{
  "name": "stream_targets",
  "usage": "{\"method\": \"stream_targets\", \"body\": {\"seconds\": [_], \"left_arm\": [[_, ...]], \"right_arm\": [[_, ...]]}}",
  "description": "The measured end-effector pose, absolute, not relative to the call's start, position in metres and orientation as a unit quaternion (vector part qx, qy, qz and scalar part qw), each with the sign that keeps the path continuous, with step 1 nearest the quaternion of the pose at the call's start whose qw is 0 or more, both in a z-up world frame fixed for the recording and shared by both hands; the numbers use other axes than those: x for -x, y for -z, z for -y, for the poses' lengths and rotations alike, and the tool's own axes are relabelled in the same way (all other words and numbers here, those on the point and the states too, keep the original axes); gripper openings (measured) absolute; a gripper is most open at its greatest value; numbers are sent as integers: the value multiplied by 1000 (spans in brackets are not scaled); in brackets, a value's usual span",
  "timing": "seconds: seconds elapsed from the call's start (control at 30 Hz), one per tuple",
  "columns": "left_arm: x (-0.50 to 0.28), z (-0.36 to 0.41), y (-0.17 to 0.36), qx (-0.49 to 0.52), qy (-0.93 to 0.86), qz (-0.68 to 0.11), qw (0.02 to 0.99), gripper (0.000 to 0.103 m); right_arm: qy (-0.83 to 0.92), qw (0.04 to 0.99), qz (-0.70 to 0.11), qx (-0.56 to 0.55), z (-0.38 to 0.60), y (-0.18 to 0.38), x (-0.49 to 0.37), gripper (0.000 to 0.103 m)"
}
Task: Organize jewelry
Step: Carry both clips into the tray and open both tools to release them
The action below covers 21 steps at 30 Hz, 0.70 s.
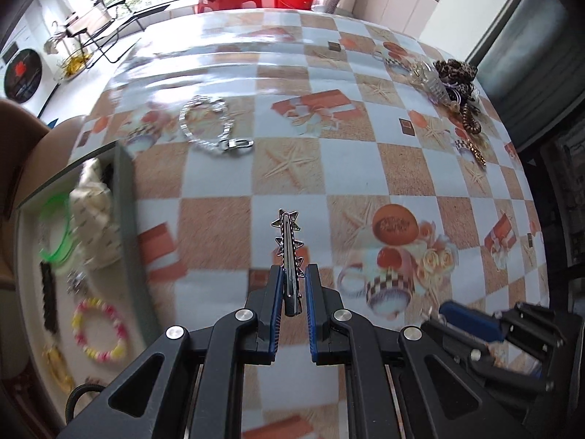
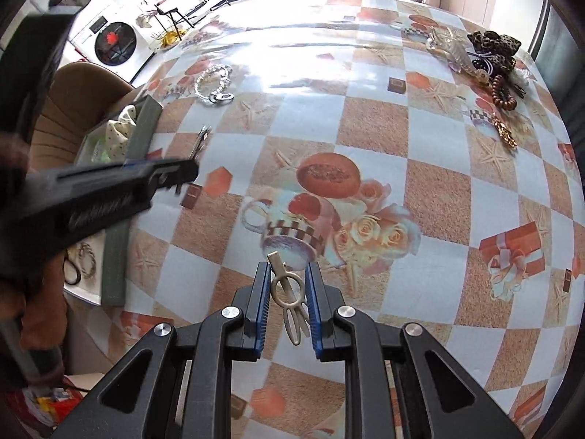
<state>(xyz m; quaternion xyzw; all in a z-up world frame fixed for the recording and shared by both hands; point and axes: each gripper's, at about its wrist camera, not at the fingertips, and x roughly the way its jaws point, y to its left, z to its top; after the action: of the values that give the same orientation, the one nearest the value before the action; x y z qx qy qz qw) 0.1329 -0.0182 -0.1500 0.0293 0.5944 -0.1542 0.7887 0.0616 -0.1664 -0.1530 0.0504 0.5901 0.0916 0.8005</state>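
My left gripper is shut on a silver star-studded hair clip and holds it above the table, right of the jewelry tray. The left gripper also shows in the right wrist view with the clip sticking out. My right gripper is shut on a matte gold hair clip above the tablecloth. A silver chain bracelet lies on the table beyond the tray; it also shows in the right wrist view.
The tray holds a green bangle, a pink-yellow beaded bracelet, a cream scrunchie and other pieces. A pile with a leopard scrunchie, a clear claw clip and a gold piece lies far right. A brown chair stands left.
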Motion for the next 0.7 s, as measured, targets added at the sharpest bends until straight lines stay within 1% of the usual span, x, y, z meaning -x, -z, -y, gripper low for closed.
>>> {"method": "stream_targets", "body": {"seconds": [0.3, 0.7], "left_arm": [[-105, -32, 125, 2, 119, -595, 795, 15], [-79, -104, 110, 29, 69, -596, 799, 15]], "right_arm": [[-104, 800, -589, -47, 134, 127, -68, 21], [-144, 799, -584, -26, 75, 99, -70, 21]]}}
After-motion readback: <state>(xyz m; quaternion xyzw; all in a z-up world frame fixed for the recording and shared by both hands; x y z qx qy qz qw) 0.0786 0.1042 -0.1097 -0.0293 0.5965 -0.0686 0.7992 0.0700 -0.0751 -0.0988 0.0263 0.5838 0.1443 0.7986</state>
